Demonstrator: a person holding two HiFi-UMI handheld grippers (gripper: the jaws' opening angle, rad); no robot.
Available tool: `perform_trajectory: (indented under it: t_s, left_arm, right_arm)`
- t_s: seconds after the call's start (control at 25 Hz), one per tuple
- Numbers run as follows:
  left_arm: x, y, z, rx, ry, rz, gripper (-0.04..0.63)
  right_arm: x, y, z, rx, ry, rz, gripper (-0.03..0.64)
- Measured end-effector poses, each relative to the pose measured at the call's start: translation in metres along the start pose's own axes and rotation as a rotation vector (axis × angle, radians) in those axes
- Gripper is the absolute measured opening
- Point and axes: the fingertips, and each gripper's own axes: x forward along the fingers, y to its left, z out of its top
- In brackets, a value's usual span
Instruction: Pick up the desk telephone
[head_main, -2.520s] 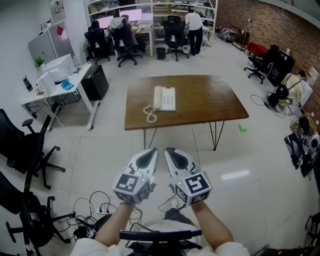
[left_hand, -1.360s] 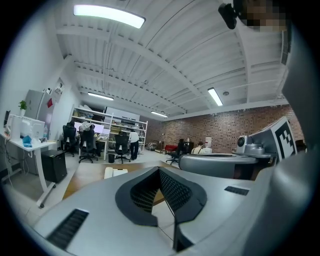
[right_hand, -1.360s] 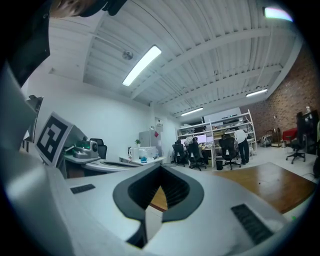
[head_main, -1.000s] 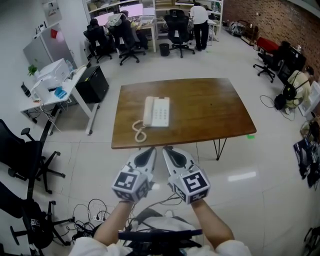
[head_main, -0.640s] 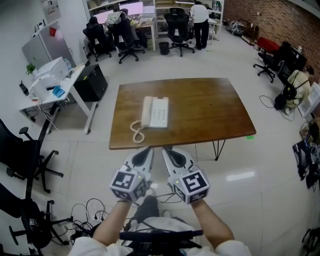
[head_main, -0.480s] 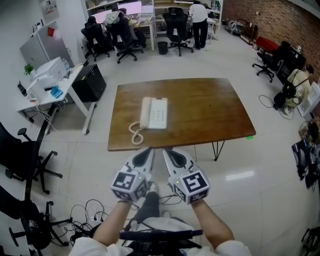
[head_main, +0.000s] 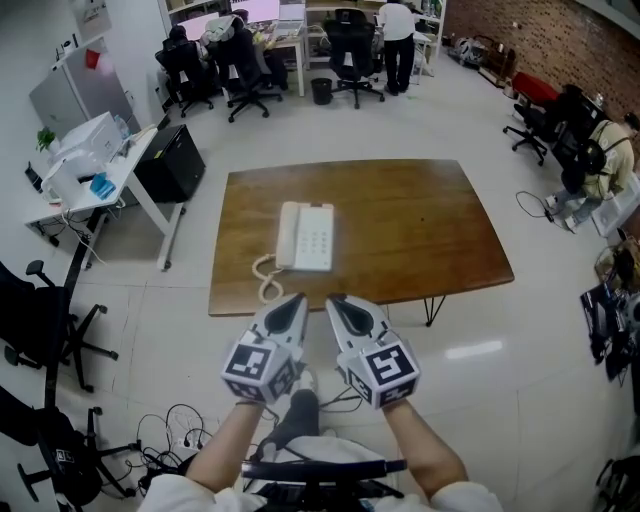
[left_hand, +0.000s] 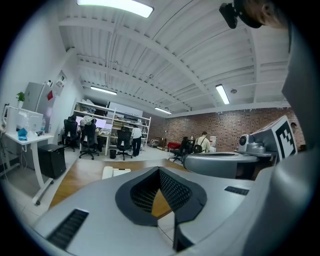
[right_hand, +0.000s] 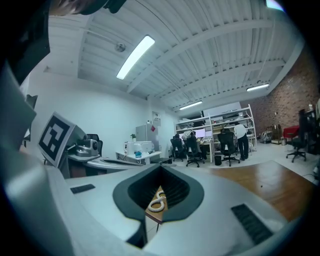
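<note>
A white desk telephone (head_main: 305, 236) lies on the brown wooden table (head_main: 410, 230), its coiled cord (head_main: 265, 277) trailing to the near left edge. My left gripper (head_main: 292, 306) and right gripper (head_main: 342, 306) are held side by side just short of the table's near edge, both shut and empty. In the left gripper view the telephone (left_hand: 115, 172) shows beyond the closed left gripper (left_hand: 159, 175), a little to the left. In the right gripper view only the cord (right_hand: 158, 202) shows through the closed right gripper (right_hand: 161, 174).
A white desk (head_main: 95, 160) with a printer stands at the left, with black office chairs (head_main: 40, 320) near it. Cables (head_main: 190, 425) lie on the floor by my feet. People sit at workstations (head_main: 250, 40) at the back. More chairs and gear line the brick wall (head_main: 560, 110) at the right.
The table and telephone have come closer and lower in the head view as both grippers moved forward toward the table's near edge. Both stayed shut.
</note>
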Motion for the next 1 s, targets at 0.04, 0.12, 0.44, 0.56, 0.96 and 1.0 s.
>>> perform_trajectory:
  t_s: [0.04,0.12,0.44,0.56,0.96,1.0]
  left_arm:
    - [0.004,0.003,-0.001,0.001,0.001,-0.003,0.000]
    - [0.012,0.011,-0.001,-0.007,0.008,-0.004,0.000]
    - [0.043,0.047,0.000,-0.020,0.030,-0.006,0.000]
    - [0.054,0.060,0.002,-0.017,0.040,-0.013,0.000]
    - [0.094,0.099,0.003,-0.020,0.054,-0.055,0.000]
    - [0.097,0.103,0.003,-0.019,0.055,-0.058,0.000]
  right_arm:
    - [0.004,-0.004,-0.001,0.005,0.004,-0.004,0.000]
    - [0.015,-0.008,-0.001,0.014,0.011,-0.005,0.000]
    - [0.058,-0.028,0.002,0.023,0.031,-0.011,0.000]
    - [0.075,-0.033,0.002,0.033,0.034,-0.015,0.000]
    - [0.126,-0.052,0.005,0.016,0.056,-0.045,0.000]
    - [0.131,-0.053,0.005,0.013,0.058,-0.045,0.000]
